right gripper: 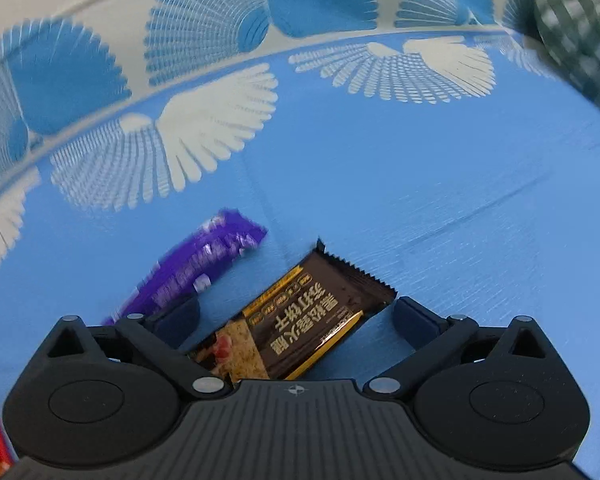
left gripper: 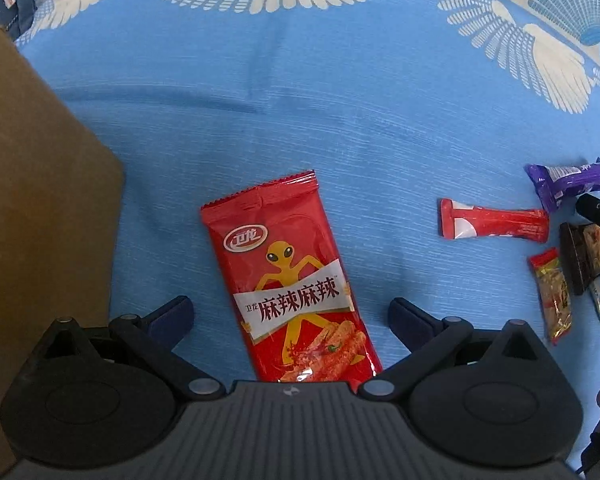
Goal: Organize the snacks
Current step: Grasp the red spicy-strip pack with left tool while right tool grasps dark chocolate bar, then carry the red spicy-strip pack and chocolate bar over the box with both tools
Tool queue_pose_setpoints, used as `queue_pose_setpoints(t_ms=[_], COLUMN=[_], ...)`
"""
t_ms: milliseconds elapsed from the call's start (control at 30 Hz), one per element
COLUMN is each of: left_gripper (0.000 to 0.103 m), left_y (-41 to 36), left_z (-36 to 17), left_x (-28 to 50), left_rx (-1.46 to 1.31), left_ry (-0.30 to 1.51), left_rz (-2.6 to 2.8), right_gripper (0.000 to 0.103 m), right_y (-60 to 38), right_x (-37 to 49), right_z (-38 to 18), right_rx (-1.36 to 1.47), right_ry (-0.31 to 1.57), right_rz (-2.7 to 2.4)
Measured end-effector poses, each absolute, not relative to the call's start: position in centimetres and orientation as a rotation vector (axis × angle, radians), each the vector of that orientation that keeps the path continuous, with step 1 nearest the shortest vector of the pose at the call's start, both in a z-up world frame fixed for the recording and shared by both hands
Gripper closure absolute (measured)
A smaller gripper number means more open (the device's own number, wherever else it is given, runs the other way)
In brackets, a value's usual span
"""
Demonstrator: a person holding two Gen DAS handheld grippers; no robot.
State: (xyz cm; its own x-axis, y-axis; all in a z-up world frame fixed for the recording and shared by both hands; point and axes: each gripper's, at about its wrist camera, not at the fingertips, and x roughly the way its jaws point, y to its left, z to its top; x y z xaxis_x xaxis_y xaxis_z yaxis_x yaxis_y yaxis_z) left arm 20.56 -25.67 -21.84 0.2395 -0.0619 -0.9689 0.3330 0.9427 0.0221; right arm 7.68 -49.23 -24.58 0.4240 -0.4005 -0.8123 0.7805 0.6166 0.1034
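My left gripper (left gripper: 290,314) has its jaws spread wide and empty over the red spicy-strip packet (left gripper: 290,280), which lies flat on the blue bedsheet (left gripper: 340,100) just right of a cardboard box (left gripper: 40,200). My right gripper (right gripper: 296,316) hangs equally wide and empty over the dark brown cracker packet (right gripper: 300,320), with a purple snack packet (right gripper: 196,276) just to its left.
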Motion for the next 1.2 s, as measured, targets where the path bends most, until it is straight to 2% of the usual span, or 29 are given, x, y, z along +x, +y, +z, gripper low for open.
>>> queue_pose_setpoints(t_ms=[67,133,167,200,333,600,833,1200], left_gripper=[0.006,0.037,0.049,0.052,0.054,0.054,0.054,0.053], left_y=[-25.6,-25.4,-25.7,-25.8,-24.8,-20.9,-14.1,1.3], left_z=[-21.6,-20.3,-19.6,-19.3,-17.7,-10.1,-3.1,3.3], left_x=[20.7,20.4,20.1,20.0,19.2,13.6,6.3,-2.7], left_rx=[0.236,0.226,0.239,0.242,0.224,0.179,0.200,0.233], left_ry=[1.317,1.270,1.254,1.258,1.258,1.173,1.051,0.886], left_rz=[-0.269,-0.278,-0.297,-0.317,-0.346,-0.471,-0.547,-0.488], right_gripper=[0.012,0.058,0.062,0.064,0.067,0.071,0.072,0.072], right_y=[-48.8,-48.2,-48.1,-48.4,-48.5,-45.1,-35.4,-19.3], right_x=[7.6,7.2,6.9,6.8,5.4,0.6,-5.5,-15.2], right_z=[-24.6,-24.0,-23.6,-23.5,-22.1,-13.6,-5.8,-1.0], right_rx=[0.484,0.439,0.441,0.456,0.482,0.495,0.454,0.496], right_ry=[0.846,0.836,0.830,0.835,0.803,0.620,0.498,0.510], right_rz=[-0.793,-0.802,-0.771,-0.756,-0.758,-0.701,-0.624,-0.467])
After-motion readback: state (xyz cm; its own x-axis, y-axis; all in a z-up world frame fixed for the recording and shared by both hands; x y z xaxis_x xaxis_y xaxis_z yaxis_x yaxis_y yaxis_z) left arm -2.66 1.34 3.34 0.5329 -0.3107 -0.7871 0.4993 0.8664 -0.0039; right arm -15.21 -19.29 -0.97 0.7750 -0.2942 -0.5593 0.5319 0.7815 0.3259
